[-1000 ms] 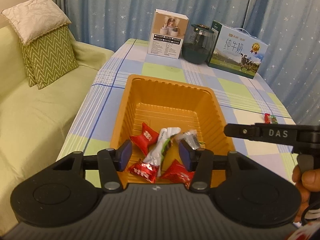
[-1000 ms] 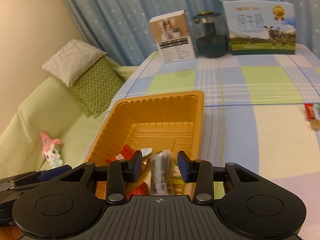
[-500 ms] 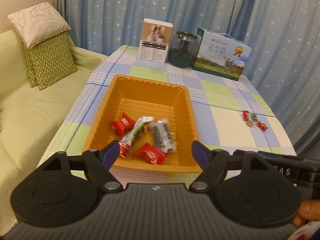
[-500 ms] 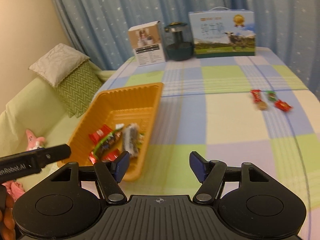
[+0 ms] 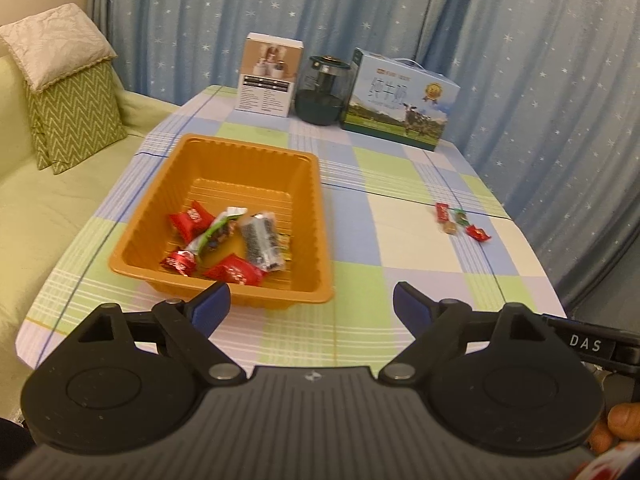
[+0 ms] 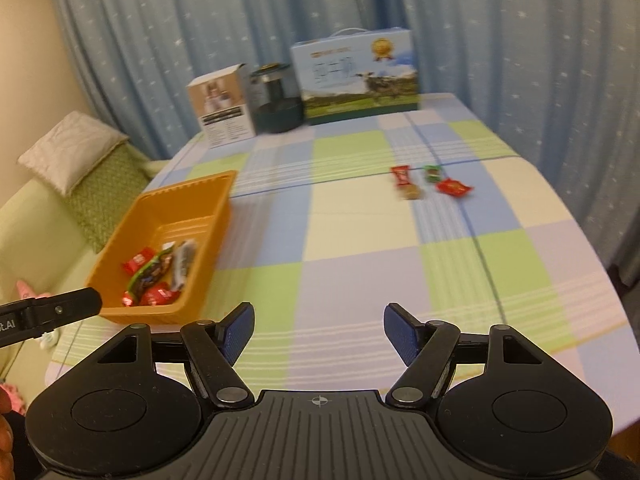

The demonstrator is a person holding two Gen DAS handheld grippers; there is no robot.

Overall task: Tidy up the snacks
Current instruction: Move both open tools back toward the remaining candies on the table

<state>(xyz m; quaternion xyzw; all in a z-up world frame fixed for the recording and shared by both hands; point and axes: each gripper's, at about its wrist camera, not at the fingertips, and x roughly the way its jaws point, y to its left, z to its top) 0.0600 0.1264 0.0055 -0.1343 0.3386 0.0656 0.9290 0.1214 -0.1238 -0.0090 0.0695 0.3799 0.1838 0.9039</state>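
Now orange tray w/ red, green, dark-wrapped snacks; both grippers opening, empty.

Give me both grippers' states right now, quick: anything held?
Left gripper: jaws opening, nothing between them, holding nothing.
Right gripper: jaws opening, nothing between them, holding nothing.

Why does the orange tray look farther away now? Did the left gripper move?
Yes. The left gripper pulled back from the orange tray: its fingers hung over the snacks before and now sit short of the tray's near rim, jaws opening with nothing between them.
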